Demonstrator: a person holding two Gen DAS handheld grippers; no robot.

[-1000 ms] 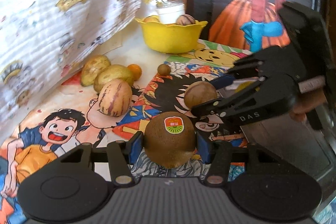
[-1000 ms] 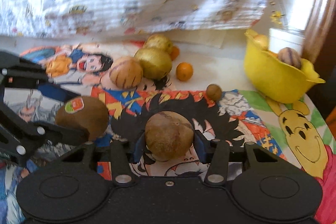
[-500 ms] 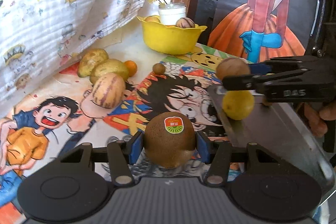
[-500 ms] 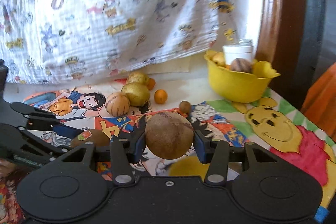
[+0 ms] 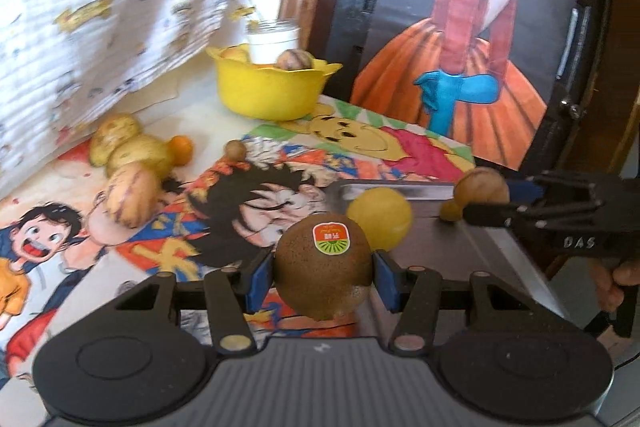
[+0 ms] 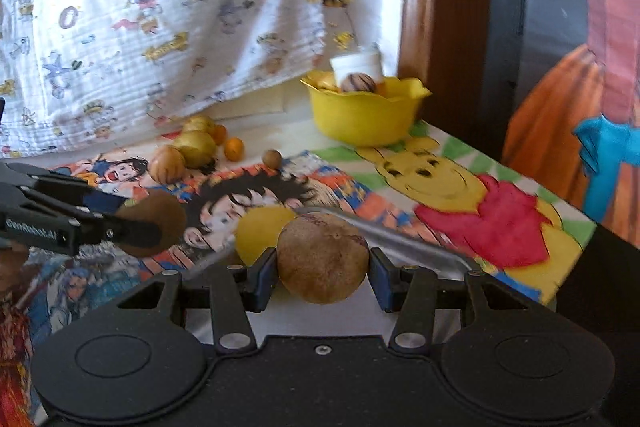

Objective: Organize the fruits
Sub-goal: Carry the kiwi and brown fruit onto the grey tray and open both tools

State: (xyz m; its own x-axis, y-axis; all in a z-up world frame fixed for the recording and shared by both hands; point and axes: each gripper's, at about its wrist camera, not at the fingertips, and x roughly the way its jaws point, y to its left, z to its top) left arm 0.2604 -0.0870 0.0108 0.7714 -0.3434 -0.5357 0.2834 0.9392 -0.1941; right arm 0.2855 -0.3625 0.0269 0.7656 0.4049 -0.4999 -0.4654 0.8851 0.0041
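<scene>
At the table's left edge, loose fruit: two yellow-green fruits (image 5: 132,147), striped melon (image 5: 130,197), small orange (image 5: 182,149), bunched by the curtain (image 5: 100,11).
Table centre: small brown ball fruit (image 5: 235,149) alone on the cartoon cloth (image 5: 60,239).
Back edge: yellow bowl (image 5: 268,95) holding fruit and a white jar (image 5: 273,41).
Left gripper (image 5: 325,277): pinching a kiwi (image 5: 322,265), sticker up, held just over the metal tray's near-left corner.
Metal tray (image 5: 480,251): at the table's right edge; yellow lemon (image 5: 379,223) sits at its left end.
Right gripper (image 6: 322,277): clamped on a round brown fruit (image 6: 322,259), above the tray's far edge.
</scene>
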